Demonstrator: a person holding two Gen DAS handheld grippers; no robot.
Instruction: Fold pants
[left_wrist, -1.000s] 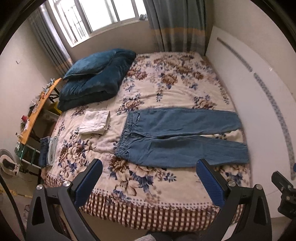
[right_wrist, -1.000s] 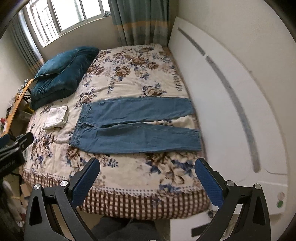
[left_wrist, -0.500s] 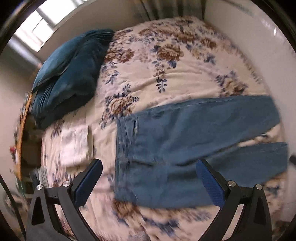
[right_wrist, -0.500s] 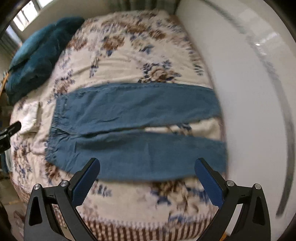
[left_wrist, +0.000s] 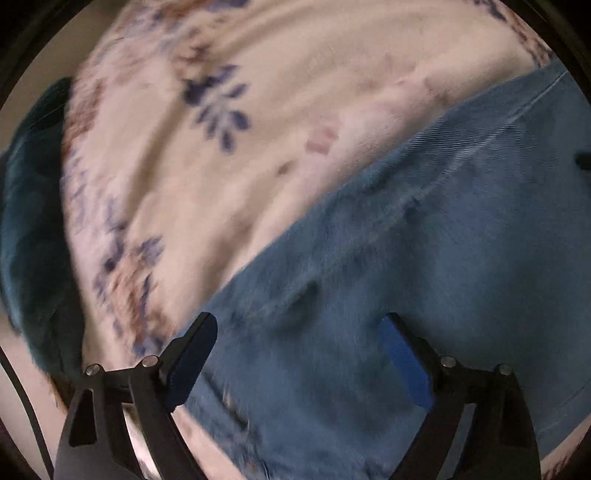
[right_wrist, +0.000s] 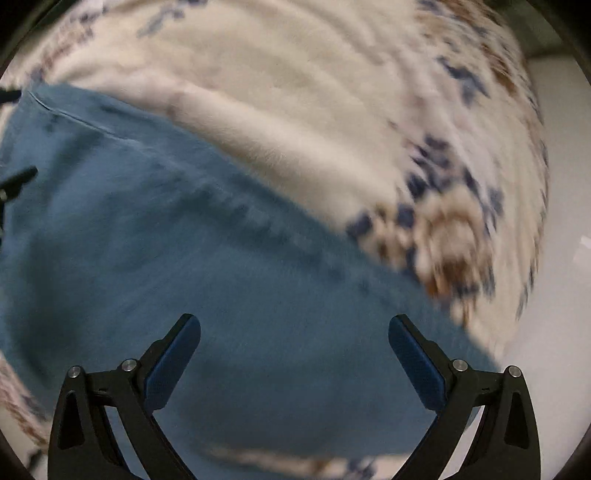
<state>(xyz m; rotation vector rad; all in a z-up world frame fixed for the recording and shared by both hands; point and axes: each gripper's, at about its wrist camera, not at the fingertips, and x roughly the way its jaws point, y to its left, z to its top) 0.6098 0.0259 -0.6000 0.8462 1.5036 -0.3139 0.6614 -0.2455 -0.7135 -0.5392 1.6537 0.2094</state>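
Blue denim pants (left_wrist: 424, 258) lie flat on the floral bedspread (left_wrist: 258, 110). My left gripper (left_wrist: 295, 350) hangs close over the waistband corner of the pants, pointing steeply down; its jaws are closing, still wide apart, with cloth below them and nothing pinched. In the right wrist view the far pant leg (right_wrist: 203, 266) fills the lower left. My right gripper (right_wrist: 293, 350) stands open just above its cuff end, gripping nothing. Both views are motion-blurred.
A dark teal quilt (left_wrist: 33, 221) lies along the left edge of the left wrist view. A white panel (right_wrist: 561, 258) borders the bed on the right. The bedspread (right_wrist: 314, 92) stretches beyond the pants. The tip of the other gripper (right_wrist: 18, 177) shows at far left.
Both grippers dropped from a high view of the whole bed to just above the pants, left over the waist end, right over the cuff end. The left jaws have narrowed slightly.
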